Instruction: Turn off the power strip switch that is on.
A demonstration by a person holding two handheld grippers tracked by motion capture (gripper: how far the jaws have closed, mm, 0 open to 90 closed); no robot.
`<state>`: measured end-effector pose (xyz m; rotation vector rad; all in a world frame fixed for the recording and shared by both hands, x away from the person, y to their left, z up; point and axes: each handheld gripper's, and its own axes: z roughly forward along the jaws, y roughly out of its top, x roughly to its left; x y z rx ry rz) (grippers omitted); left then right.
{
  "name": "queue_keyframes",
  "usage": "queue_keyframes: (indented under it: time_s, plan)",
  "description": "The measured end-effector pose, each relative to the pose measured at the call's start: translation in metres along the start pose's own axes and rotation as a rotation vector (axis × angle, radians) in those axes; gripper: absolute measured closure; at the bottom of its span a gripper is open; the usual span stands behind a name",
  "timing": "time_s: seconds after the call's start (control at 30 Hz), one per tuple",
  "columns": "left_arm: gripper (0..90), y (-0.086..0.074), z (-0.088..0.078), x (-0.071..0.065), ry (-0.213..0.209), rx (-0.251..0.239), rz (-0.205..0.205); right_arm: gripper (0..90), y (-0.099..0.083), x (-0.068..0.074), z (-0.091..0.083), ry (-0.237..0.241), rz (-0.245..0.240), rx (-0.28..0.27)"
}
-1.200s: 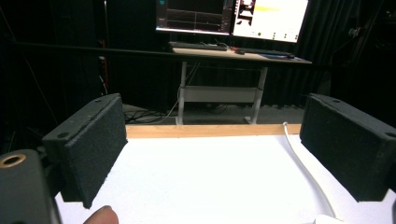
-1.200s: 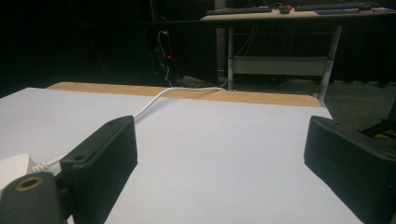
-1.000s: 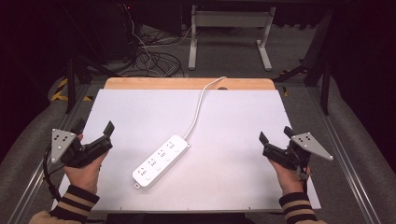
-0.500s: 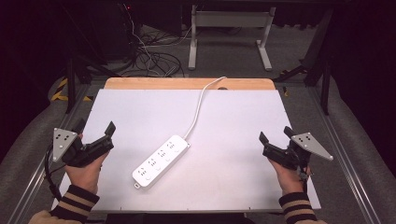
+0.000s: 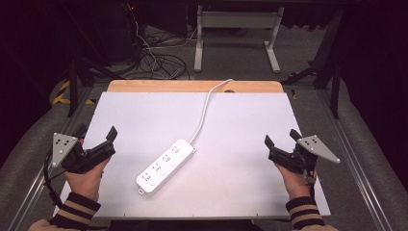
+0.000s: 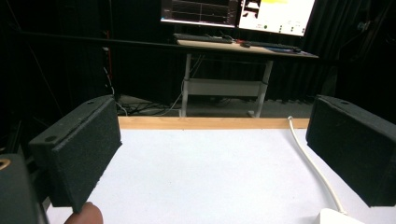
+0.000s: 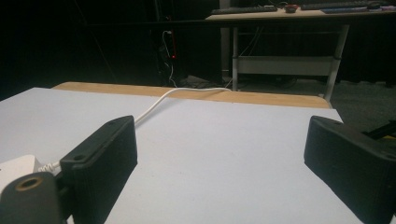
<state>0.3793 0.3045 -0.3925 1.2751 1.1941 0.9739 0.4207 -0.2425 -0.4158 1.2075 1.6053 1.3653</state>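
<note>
A white power strip (image 5: 166,166) lies diagonally near the middle of the white table top (image 5: 240,125). Its white cable (image 5: 204,113) runs to the far wooden edge and over it. My left gripper (image 5: 95,133) hovers open at the table's left edge, left of the strip, nothing between its jaws. My right gripper (image 5: 280,138) is open at the right edge, well away from the strip. In the left gripper view the cable (image 6: 312,165) and a corner of the strip (image 6: 338,217) show at bottom right. The right gripper view has the cable (image 7: 161,102) and the strip's end (image 7: 16,168) at left.
A wooden strip (image 5: 192,86) borders the table's far edge. Beyond it stand a desk frame (image 5: 235,24) and loose cables on the floor (image 5: 159,60). Monitors (image 6: 233,11) sit on a desk in the background. Metal rails run along both table sides.
</note>
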Motion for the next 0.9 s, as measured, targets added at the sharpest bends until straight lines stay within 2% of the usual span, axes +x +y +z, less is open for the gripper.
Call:
queue_keyframes:
  time_s: [0.9]
  plan:
    - [4.1,-0.0003,0.0033,-0.0009,-0.012,0.014,0.008,10.0,-0.0006,-0.0014,0.0007,-0.003,0.005,0.000]
